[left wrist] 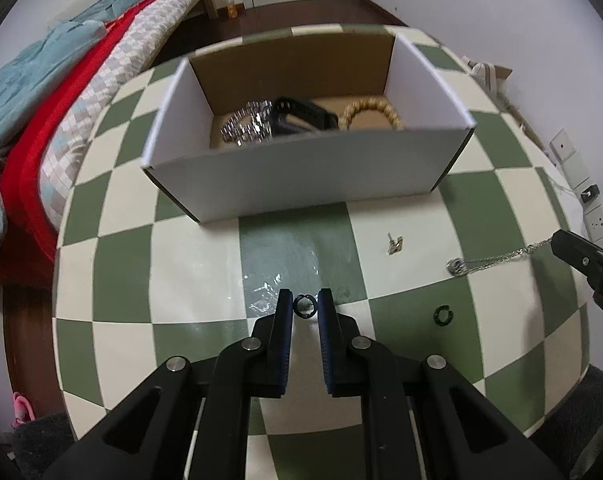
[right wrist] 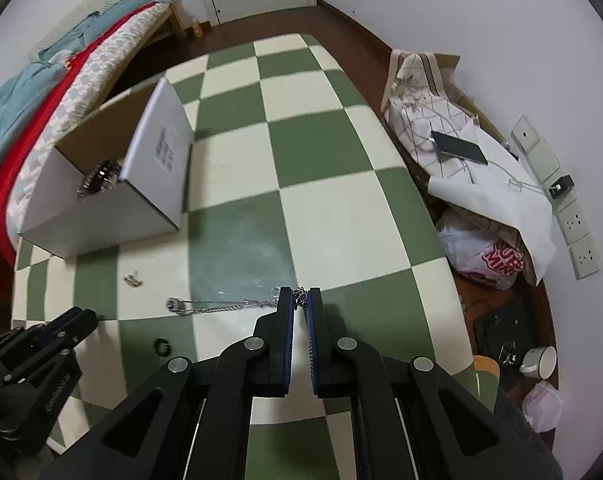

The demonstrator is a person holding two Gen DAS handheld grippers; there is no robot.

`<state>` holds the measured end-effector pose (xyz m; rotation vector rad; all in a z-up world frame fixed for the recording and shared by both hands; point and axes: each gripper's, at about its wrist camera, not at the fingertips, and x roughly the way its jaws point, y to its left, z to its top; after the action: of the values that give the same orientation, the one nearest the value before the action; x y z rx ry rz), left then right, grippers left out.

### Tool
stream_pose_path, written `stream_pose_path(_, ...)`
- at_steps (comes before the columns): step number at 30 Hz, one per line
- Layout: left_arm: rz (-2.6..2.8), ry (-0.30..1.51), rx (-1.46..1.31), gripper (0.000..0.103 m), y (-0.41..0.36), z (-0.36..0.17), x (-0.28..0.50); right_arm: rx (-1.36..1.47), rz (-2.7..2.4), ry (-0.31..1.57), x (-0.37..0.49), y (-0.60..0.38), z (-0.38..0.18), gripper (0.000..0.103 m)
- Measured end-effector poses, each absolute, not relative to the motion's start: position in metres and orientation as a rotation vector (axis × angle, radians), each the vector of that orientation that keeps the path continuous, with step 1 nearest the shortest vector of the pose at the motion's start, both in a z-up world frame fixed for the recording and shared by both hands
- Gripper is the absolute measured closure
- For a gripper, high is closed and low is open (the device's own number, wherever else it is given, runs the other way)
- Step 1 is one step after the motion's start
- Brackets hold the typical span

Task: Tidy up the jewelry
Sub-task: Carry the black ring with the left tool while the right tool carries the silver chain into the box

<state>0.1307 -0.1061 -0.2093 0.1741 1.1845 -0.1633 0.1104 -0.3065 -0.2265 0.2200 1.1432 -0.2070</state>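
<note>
**Both grippers low over the checkered table, each pinching a piece of jewelry**

The left gripper [left wrist: 305, 306] reaches forward and slightly downward over the green-and-cream checkered table [left wrist: 401, 360], its fingers level with each other and pointed toward the white cardboard box [left wrist: 293, 184]. Its jaws are drawn in around a small dark ring [left wrist: 304, 306], which sits upright between the blue pads and touches both of them. The tips hover just above a glossy green square.

The right gripper [right wrist: 300, 300] also points forward and down, set to the right of the left one. Its jaws are nearly pressed together, pinching the bunched end of a silver necklace [right wrist: 229, 304]. The chain trails off to the left across the tabletop, ending in a small round pendant [right wrist: 175, 304] lying flat. In the left wrist view the same gripper [left wrist: 557, 240] enters from the right edge with the chain stretched from its tip.

On the table, a second dark ring [left wrist: 442, 315] lies between the two grippers, and a small pale earring [left wrist: 394, 243] rests nearer the box. Inside the box lie a sparkling silver bracelet [left wrist: 249, 124], a black band [left wrist: 305, 118] and a beaded wooden bracelet [left wrist: 371, 118], side by side on the floor of the box.
</note>
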Motion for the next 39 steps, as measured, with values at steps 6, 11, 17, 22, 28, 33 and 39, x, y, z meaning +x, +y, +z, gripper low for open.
stream_pose_path(6, -0.181, 1.126, 0.15, 0.093, -0.098, -0.168, 0.125, 0.235, -0.15, 1.079, 0.109, -0.295, -0.188, 0.096)
stream_pose_path(11, -0.187, 1.073, 0.117, 0.093, -0.083, -0.129, 0.128, 0.247, -0.101, 1.017, 0.11, -0.284, -0.149, 0.096)
stream_pose_path(17, -0.189, 1.03, 0.062, 0.093, -0.063, -0.086, 0.146, 0.245, -0.05, 0.939, 0.115, -0.271, -0.099, 0.096)
stream_pose_path(22, -0.2, 1.023, 0.03, 0.093, -0.049, -0.067, 0.171, 0.229, -0.009, 0.892, 0.133, -0.262, -0.067, 0.096)
stream_pose_path(28, -0.235, 1.102, -0.041, 0.093, -0.034, -0.074, 0.215, 0.197, 0.05, 0.896, 0.169, -0.243, -0.054, 0.096)
stream_pose_path(33, -0.265, 1.207, -0.075, 0.093, -0.031, -0.102, 0.244, 0.165, 0.074, 0.966, 0.204, -0.228, -0.077, 0.096)
stream_pose_path(39, -0.281, 1.304, -0.076, 0.093, -0.033, -0.133, 0.266, 0.153, 0.075, 1.061, 0.234, -0.224, -0.117, 0.096)
